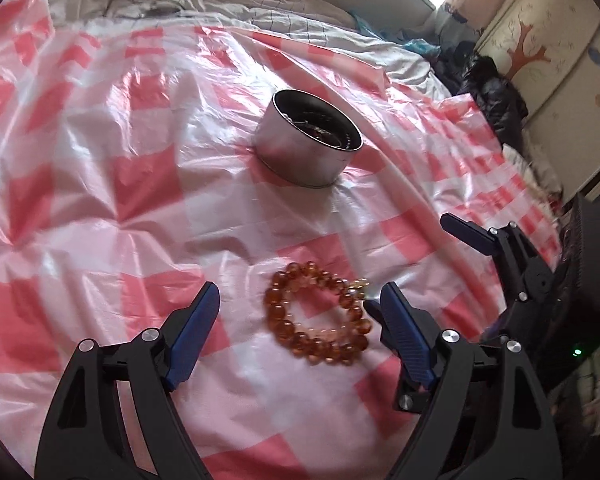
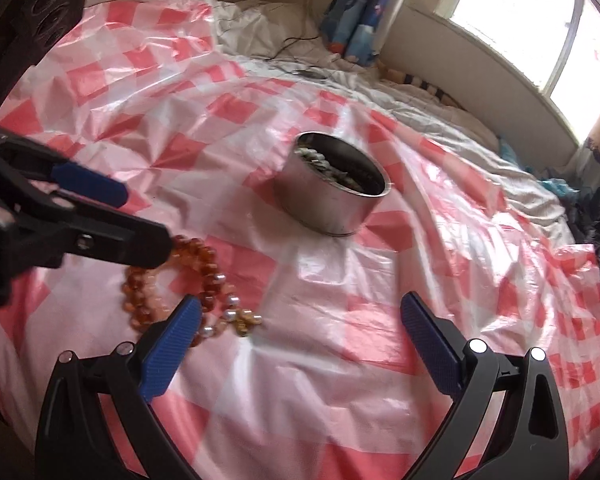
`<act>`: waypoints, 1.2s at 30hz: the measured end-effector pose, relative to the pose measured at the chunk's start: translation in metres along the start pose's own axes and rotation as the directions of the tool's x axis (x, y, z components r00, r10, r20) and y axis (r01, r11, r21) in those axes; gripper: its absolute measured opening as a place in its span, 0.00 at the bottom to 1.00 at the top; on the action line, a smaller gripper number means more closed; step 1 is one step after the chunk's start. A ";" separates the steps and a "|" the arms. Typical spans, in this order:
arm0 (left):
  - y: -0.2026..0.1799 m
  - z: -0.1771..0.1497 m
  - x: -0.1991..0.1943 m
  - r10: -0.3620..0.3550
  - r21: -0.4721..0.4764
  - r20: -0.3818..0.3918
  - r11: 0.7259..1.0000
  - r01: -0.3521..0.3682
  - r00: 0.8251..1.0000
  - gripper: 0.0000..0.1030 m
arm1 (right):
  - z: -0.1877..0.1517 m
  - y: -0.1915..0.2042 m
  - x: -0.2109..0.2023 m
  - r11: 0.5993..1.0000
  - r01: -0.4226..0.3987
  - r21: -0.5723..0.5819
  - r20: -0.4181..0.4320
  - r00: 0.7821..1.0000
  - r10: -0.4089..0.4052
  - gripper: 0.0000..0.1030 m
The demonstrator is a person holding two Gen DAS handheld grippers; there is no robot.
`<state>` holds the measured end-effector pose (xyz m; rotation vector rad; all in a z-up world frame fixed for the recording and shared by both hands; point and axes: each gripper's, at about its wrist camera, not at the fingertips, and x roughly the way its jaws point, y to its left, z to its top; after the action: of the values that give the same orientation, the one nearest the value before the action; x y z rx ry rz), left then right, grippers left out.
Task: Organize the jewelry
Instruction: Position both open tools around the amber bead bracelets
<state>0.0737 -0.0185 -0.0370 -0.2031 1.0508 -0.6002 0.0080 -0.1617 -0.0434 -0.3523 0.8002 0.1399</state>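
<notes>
An amber bead bracelet (image 1: pixel 316 316) lies loose on the checked plastic sheet (image 1: pixel 100 160) over a bed, framed by the spread, empty left gripper (image 1: pixel 300 304) — poised to lift it toward the metal tin (image 1: pixel 306 142); the right gripper (image 2: pixel 300 312) waits beside it, released.

1. I see the bracelet (image 1: pixel 316 316) lying on the sheet (image 1: pixel 100 200), between my left gripper's (image 1: pixel 300 304) spread fingers.
2. The tin (image 1: pixel 306 148) stands behind it, jewelry inside.
3. My right gripper (image 2: pixel 300 312) hovers beside the bracelet.
</notes>
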 end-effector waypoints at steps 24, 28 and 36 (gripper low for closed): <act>0.016 0.001 0.002 0.088 -0.063 -0.004 0.994 -0.089 0.996 0.79 | 0.011 -0.002 0.030 0.989 -0.132 0.068 -0.084 0.987 0.138 0.93; 0.013 0.000 0.005 0.090 -0.050 -0.014 0.995 -0.091 0.996 0.79 | 0.014 0.002 0.041 0.991 -0.121 0.059 -0.116 0.985 0.127 0.93; 0.013 -0.001 0.010 0.129 -0.027 -0.034 0.991 -0.130 0.991 0.80 | 0.003 -0.008 0.041 1.000 0.000 0.026 -0.176 0.984 0.005 0.93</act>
<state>0.0814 -0.0130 -0.0502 -0.1496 1.0953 -0.4728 0.0406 -0.1687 -0.0695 -0.3422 0.9761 0.1015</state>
